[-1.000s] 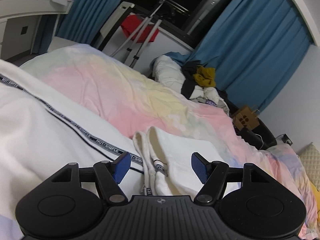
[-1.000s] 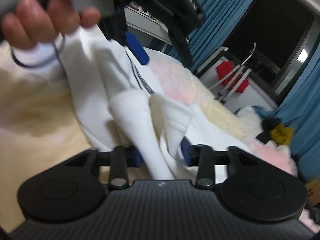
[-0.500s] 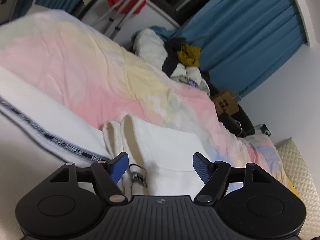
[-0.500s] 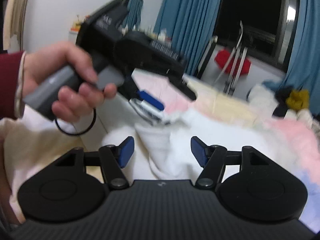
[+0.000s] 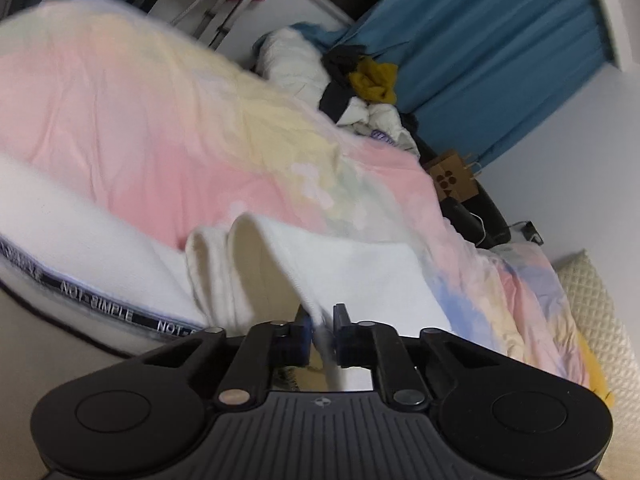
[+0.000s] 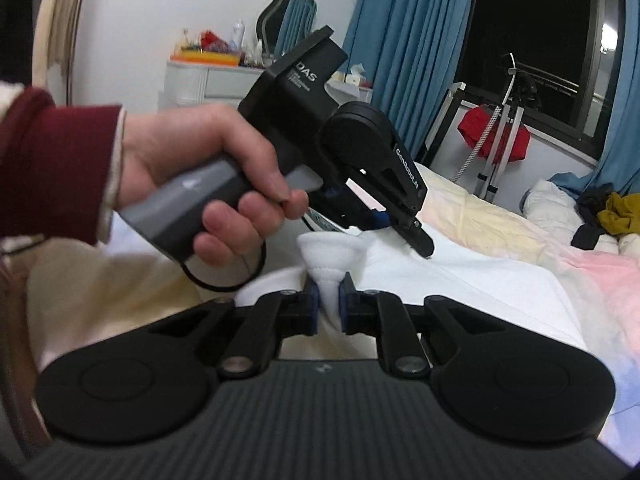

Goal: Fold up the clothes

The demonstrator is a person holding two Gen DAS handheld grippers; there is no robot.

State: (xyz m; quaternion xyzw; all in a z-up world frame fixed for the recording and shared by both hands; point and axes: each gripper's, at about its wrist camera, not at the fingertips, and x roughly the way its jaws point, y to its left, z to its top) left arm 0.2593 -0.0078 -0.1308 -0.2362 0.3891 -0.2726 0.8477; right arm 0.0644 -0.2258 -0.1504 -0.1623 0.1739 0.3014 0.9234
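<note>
both grippers have a hold on the white garment [image 5: 360, 276], so the fold looks underway rather than finished, in my judgement at an early or middle stage. the left gripper [image 5: 321, 326], at the bottom centre of the left wrist view, has its jaws clenched on a thin edge of white cloth that runs up between them. the right gripper [image 6: 329, 304], low in the middle of the right wrist view, has its jaws pinched on a small bunched tuft of the same soft white fabric, which flares out above them like a funnel. the left gripper [image 6: 384, 216] also shows in the right wrist view, held in the person's left hand [image 6: 208, 196] just above and behind that tuft, its tips down at the cloth. what is done: the garment lies spread on the bed [image 5: 140, 120], and two rolled, doubled-over lips of fabric stand up at centre frame in the left view, which suggests part of it is already turned over on itself. what is left, as far as i can judge: carrying the gripped edges across, laying them down flat and smoothing them. the garment is white and thick, fleecy on the inner side, with a dark printed tape [image 5: 100, 308] along a seam at the lower left reading "not-simple". it sits in the lower half of both views on the pastel pink and yellow bed cover. a pile of other clothes [image 5: 360, 80] waits at the upper right, well apart, so more folding likely remains.
</note>
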